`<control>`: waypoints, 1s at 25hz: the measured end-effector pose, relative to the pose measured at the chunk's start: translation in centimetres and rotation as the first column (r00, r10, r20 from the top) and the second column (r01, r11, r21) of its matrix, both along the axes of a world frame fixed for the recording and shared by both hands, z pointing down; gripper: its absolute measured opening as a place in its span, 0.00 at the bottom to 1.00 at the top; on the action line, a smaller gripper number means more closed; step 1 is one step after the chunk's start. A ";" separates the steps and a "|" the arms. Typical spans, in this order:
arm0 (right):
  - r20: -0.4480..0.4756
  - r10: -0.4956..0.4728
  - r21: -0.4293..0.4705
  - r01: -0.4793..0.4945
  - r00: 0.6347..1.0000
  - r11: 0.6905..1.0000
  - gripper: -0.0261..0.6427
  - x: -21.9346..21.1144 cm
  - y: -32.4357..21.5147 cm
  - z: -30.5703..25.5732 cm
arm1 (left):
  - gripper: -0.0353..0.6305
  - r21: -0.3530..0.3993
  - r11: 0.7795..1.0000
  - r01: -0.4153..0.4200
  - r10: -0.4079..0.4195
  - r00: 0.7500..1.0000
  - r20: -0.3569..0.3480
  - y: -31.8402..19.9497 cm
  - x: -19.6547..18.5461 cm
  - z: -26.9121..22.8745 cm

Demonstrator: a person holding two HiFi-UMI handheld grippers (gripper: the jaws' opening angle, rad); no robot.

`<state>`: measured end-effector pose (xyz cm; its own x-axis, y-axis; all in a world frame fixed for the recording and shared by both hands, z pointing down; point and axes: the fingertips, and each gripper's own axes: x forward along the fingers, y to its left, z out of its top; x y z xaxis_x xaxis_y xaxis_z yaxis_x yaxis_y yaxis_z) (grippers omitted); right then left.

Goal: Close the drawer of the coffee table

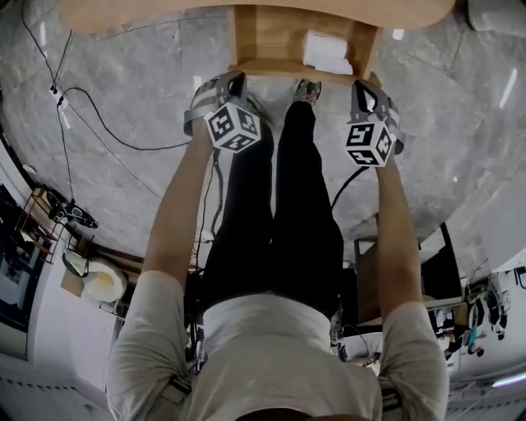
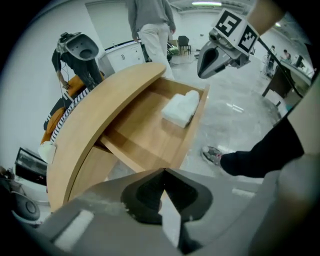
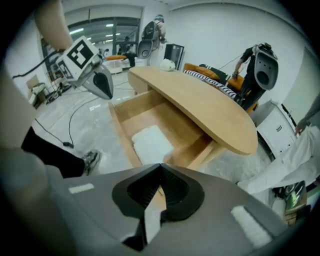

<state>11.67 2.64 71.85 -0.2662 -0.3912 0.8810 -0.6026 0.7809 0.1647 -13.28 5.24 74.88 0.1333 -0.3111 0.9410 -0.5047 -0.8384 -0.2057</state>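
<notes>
Two empty grippers, our left gripper [image 1: 233, 85] and right gripper [image 1: 367, 92], hang clenched just short of the pulled-out drawer [image 1: 279, 66] under the far coffee table [image 1: 164, 12], likely because pushing its front needs no grasp.

Bright, even light falls from ceiling strips [image 2: 206, 3]. Glare streaks the glossy floor [image 1: 444, 123] at two o'clock. Both gripper views bend and darken at the corners.

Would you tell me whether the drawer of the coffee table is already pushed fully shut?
No, the drawer stands pulled out from under the tabletop, with a white pad lying inside it.
</notes>
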 end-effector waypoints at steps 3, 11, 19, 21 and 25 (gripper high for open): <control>-0.058 -0.070 -0.009 0.069 0.996 0.998 0.16 0.6 0.2 1.1 | 0.11 -0.013 0.998 -0.060 0.061 0.996 0.060 0.3 -1.0 1.1; -0.213 -0.282 -0.106 0.265 0.935 0.958 0.28 2.5 1.8 3.7 | 0.26 -0.103 0.980 -0.167 0.180 0.975 0.127 1.7 -1.8 3.2; -0.255 -0.370 -0.194 0.328 0.893 0.925 0.22 3.9 2.6 5.8 | 0.24 -0.076 0.973 -0.217 0.229 0.951 0.206 0.4 -1.7 4.3; -0.236 -0.357 -0.209 0.312 0.904 0.927 0.19 3.8 2.8 5.7 | 0.23 -0.088 0.970 -0.228 0.242 0.942 0.230 0.5 -1.8 4.2; -0.246 -0.402 -0.211 0.356 0.882 0.910 0.17 3.6 2.9 5.3 | 0.22 -0.133 0.971 -0.198 0.224 0.948 0.224 0.7 -2.0 4.1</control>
<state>15.28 5.51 77.20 -0.1020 -0.1620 0.9815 -0.2023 0.9694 0.1390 -15.33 5.97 78.94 -0.0445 -0.1955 0.9797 -0.2614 -0.9442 -0.2003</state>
